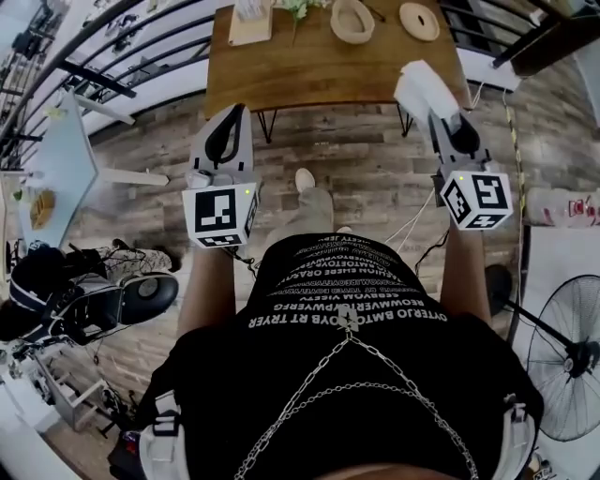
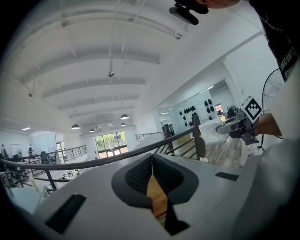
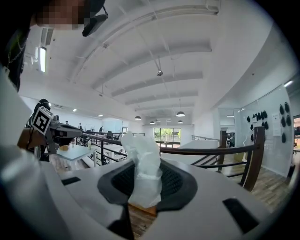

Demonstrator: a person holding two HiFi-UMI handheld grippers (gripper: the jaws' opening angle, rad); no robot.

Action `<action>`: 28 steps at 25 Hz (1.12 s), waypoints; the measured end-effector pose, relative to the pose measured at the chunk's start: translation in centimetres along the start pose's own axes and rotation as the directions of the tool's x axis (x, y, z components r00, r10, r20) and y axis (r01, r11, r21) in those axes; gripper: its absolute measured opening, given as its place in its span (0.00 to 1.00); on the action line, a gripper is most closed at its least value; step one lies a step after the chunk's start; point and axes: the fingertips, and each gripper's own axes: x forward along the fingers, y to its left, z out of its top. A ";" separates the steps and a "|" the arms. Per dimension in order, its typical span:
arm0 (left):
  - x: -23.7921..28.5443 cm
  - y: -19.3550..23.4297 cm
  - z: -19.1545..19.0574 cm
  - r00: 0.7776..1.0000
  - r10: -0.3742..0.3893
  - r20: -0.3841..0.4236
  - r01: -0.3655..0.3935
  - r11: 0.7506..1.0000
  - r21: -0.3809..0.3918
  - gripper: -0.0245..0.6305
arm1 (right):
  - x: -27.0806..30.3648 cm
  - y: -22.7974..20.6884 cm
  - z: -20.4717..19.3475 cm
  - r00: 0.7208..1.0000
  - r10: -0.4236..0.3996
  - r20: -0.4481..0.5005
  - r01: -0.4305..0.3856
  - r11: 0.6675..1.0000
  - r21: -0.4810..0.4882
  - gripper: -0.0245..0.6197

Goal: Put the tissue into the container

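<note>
Pinching the white tissue (image 3: 142, 159) between partly closed jaws, the right claw (image 3: 146, 185) holds it with its long axis running out past the tips, a crumpled tuft standing free ahead of the pads. The oval beige container (image 1: 352, 21) sits on the wooden tabletop (image 1: 300, 70), ahead of this claw and off to its left, and lower than the tips as far as I can judge. The left claw (image 2: 151, 178) is closed with nothing in it and lies farther from the container, so the drop looks like the right claw's job: forward, inward, then tips down over the rim.
</note>
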 end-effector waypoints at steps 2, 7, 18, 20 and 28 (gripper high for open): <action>1.7 0.7 -0.4 1.000 -0.005 -0.004 0.005 1.000 -0.008 0.08 | 1.5 -0.1 -0.2 1.000 -0.002 -0.009 0.002 1.000 0.001 0.21; 6.2 2.9 -0.1 1.000 -0.026 -0.008 0.026 0.999 -0.020 0.08 | 5.6 -0.2 0.3 0.999 0.001 -0.044 0.000 1.000 0.008 0.21; 16.4 10.5 -0.4 0.999 -0.017 0.032 0.021 0.993 -0.120 0.08 | 17.1 -1.1 2.1 0.996 0.010 -0.090 -0.009 1.000 0.004 0.21; 18.0 11.4 -0.5 0.999 -0.028 0.032 0.032 0.991 -0.132 0.08 | 18.8 -1.1 2.4 0.995 0.010 -0.102 -0.011 1.000 -0.007 0.21; 23.0 14.8 -1.0 0.997 -0.079 0.021 0.081 0.987 -0.140 0.08 | 25.3 -0.7 5.0 0.996 0.009 -0.094 -0.013 0.999 -0.043 0.21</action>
